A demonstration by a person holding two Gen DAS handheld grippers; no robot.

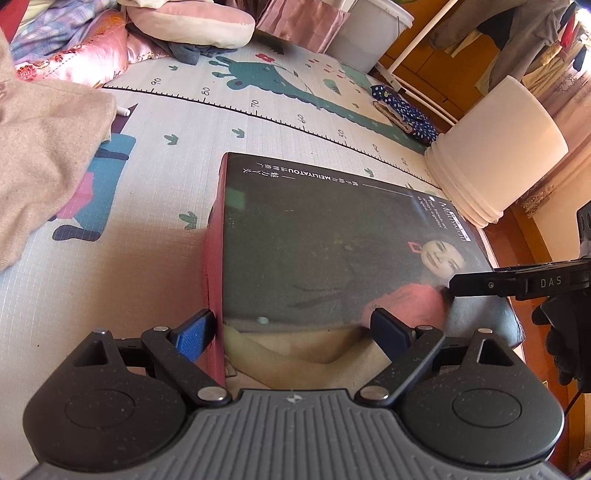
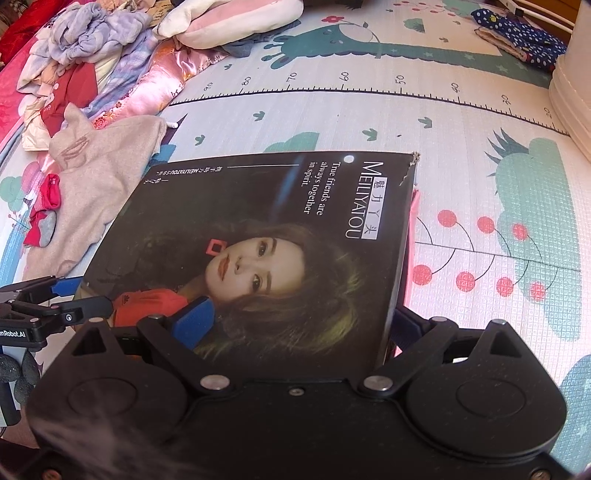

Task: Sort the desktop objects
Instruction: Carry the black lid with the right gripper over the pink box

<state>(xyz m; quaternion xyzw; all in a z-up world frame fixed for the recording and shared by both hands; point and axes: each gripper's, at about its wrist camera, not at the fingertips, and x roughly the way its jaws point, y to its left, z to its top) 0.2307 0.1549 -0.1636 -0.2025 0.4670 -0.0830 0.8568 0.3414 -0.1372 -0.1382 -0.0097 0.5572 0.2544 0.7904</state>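
Note:
A flat dark box (image 1: 325,240) printed with a woman's portrait and "MEILIYATOU" lies on the play mat, with pink-red sides; it also shows in the right wrist view (image 2: 280,236). My left gripper (image 1: 295,332) is open and straddles the box's near left corner: its left finger is outside the red side, its right finger over the lid. My right gripper (image 2: 299,325) is open and straddles the box's right edge, one finger over the lid, the other beside the wall. The right gripper's finger reaches in at the right of the left wrist view (image 1: 480,284).
A beige garment (image 1: 40,155) lies left of the box, with red socks (image 2: 46,210) on it. A white bucket (image 1: 495,147) lies on its side at the right. A polka-dot cloth (image 1: 402,110), a pillow (image 1: 192,22) and piled clothes (image 2: 85,48) sit at the mat's far side.

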